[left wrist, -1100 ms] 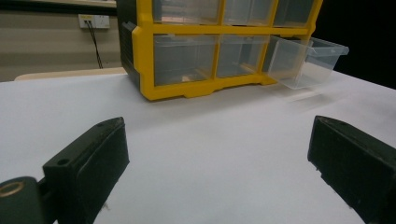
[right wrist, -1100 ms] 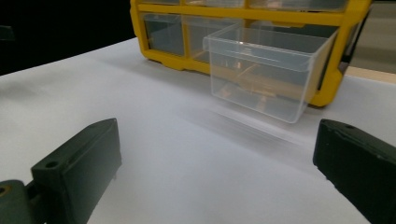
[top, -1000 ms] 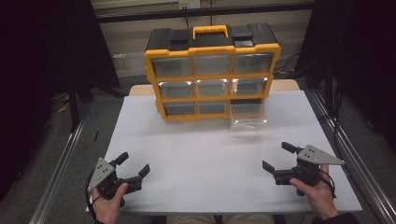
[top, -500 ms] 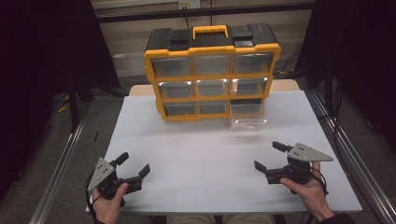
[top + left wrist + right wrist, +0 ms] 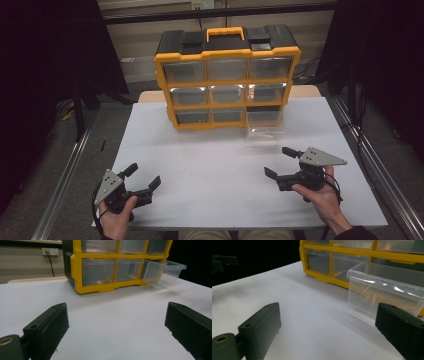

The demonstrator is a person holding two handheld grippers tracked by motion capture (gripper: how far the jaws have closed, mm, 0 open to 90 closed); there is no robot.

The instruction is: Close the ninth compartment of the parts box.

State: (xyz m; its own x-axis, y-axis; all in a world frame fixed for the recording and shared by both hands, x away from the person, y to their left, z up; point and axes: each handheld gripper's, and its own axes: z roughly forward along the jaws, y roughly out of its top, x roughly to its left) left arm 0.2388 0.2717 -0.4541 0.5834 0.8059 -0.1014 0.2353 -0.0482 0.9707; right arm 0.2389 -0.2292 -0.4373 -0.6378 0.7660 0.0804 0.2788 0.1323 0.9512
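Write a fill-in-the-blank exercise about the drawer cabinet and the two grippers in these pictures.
1. The frame of the drawer cabinet is black and ____.
2. The clear drawer that is pulled out sits in the ____ row of the cabinet.
3. The jaws of the left gripper and the right gripper are both ____.
4. The gripper nearer the pulled-out drawer is the ____ one.

Missing words: yellow; bottom; open; right

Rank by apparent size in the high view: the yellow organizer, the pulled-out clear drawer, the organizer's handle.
1. Yellow organizer, by far the largest.
2. Pulled-out clear drawer at the bottom right.
3. Handle, looking somewhat smaller than the drawer, though it sits farther from the camera, so that gap is unsure.
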